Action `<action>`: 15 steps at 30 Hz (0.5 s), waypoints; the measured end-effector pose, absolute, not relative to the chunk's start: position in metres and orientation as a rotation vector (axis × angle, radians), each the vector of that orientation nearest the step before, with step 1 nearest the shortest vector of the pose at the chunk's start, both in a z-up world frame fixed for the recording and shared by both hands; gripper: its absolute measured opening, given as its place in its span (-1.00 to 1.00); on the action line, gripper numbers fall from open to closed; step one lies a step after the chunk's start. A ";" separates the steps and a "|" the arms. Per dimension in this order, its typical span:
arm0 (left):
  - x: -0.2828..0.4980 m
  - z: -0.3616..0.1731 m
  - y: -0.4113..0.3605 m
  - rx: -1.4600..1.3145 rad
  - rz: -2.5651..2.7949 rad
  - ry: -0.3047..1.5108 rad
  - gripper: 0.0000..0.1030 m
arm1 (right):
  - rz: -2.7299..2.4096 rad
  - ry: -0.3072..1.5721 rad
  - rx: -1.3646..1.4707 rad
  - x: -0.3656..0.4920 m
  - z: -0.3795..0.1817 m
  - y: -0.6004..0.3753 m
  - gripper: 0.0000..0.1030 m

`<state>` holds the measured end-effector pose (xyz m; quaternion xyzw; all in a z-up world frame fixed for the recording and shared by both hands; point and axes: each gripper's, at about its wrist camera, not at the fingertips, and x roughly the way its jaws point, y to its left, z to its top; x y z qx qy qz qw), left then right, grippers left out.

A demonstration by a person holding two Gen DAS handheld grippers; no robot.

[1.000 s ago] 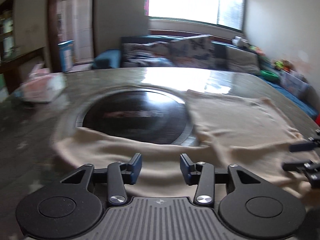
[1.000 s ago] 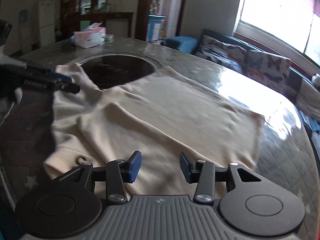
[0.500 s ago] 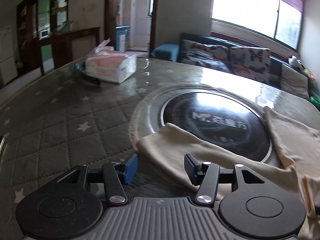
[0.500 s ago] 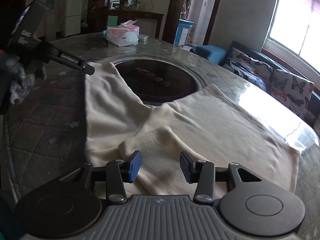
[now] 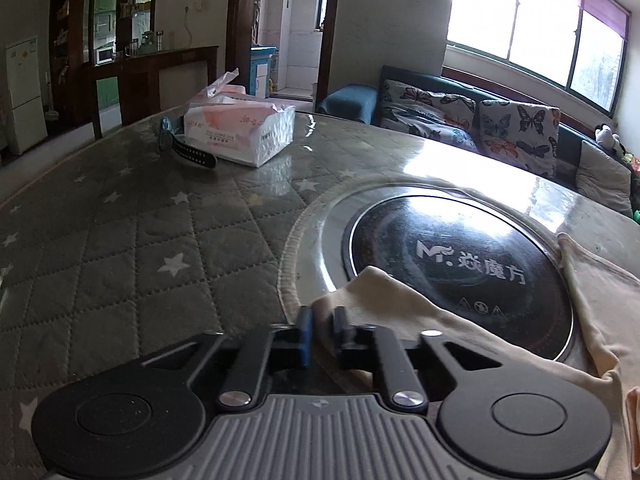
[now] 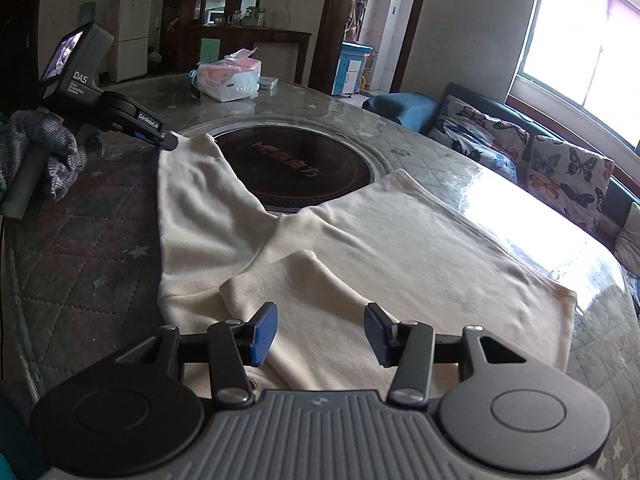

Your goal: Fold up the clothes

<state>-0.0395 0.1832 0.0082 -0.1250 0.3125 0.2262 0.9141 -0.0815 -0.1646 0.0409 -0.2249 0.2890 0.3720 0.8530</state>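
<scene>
A cream top is spread flat on the tabletop, partly over the dark round plate. No fold is made yet. One sleeve end is pinched by the left gripper, whose fingers have just been closed. The right gripper is held open above the cloth.

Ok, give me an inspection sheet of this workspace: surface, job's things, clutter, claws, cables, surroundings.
Surface: quilted star-pattern table with a round black cooktop set in.
Job's things: cream garment spread flat, one sleeve across the cooktop edge.
Clutter: tissue pack, black strap beside it.
Claws: left claw has just closed on the sleeve end; right claw open over the garment, pads not pressing.
Cables: nothing seen.
Surroundings: sofa, window, fridge, doorway.
</scene>
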 end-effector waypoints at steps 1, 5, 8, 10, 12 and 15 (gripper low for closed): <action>-0.041 0.009 0.183 -0.261 0.468 0.636 -0.89 | 0.779 0.606 -0.467 -0.082 0.042 -0.167 -0.05; -0.051 0.029 0.168 -0.267 0.422 0.573 -0.90 | 0.763 0.597 -0.432 -0.081 0.047 -0.178 -0.05; -0.056 0.055 0.146 -0.274 0.342 0.518 -0.90 | 0.743 0.593 -0.403 -0.080 0.049 -0.187 -0.05; -0.059 0.073 0.126 -0.266 0.281 0.476 -0.90 | 0.730 0.588 -0.392 -0.080 0.050 -0.193 -0.05; -0.063 0.090 0.104 -0.250 0.212 0.433 -0.90 | 0.716 0.585 -0.379 -0.080 0.051 -0.200 -0.05; -0.066 0.108 0.071 -0.232 0.109 0.399 -0.90 | 0.690 0.578 -0.355 -0.081 0.053 -0.213 -0.05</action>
